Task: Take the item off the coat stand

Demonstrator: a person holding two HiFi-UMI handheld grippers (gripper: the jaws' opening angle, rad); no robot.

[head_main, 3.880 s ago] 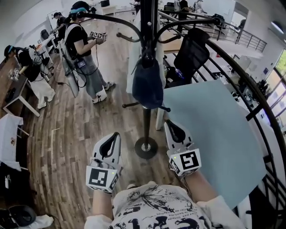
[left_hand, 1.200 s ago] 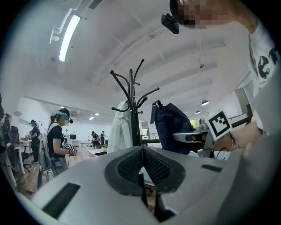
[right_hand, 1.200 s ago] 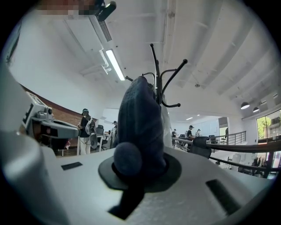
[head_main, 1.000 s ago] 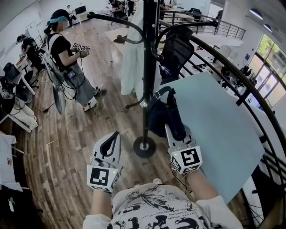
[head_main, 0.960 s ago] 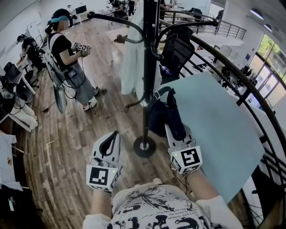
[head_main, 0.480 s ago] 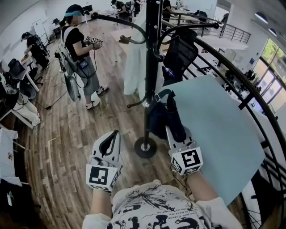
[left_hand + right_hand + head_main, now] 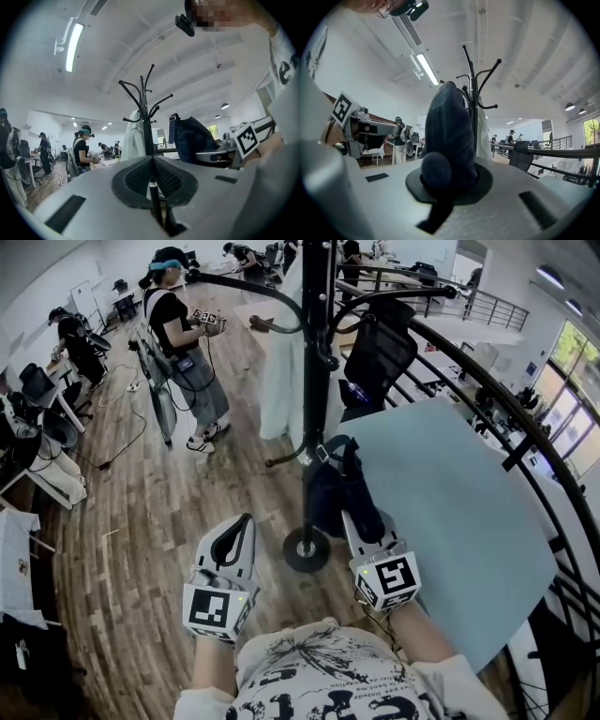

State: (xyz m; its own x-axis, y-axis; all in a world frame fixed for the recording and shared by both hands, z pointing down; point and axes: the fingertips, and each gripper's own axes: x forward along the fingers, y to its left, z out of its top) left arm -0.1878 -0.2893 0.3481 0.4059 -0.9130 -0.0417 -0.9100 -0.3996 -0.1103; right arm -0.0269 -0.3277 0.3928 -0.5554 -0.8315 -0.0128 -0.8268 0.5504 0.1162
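The dark blue bag (image 7: pixel 336 491) is off the black coat stand (image 7: pixel 316 381) and hangs beside its pole, near the round base (image 7: pixel 306 549). My right gripper (image 7: pixel 353 517) is shut on the bag's fabric; in the right gripper view the bag (image 7: pixel 449 136) bulges up out of the closed jaws (image 7: pixel 446 190), hiding the tips. A white garment (image 7: pixel 281 381) still hangs on the stand. My left gripper (image 7: pixel 244 523) is held low at the left, shut and empty (image 7: pixel 151 161). In the left gripper view the stand (image 7: pixel 143 117) and the bag (image 7: pixel 191 137) stand ahead.
A light blue tabletop (image 7: pixel 459 521) lies right of the stand, bounded by a black railing (image 7: pixel 530 460). A black office chair (image 7: pixel 386 351) stands behind it. A person (image 7: pixel 183 352) with grippers stands on the wood floor at the back left, near desks (image 7: pixel 37 427).
The bag, earlier hanging on the stand's hook, is now in my right gripper and has come down and toward me. Over the last second it shifted slightly left; the person behind walked nearer.
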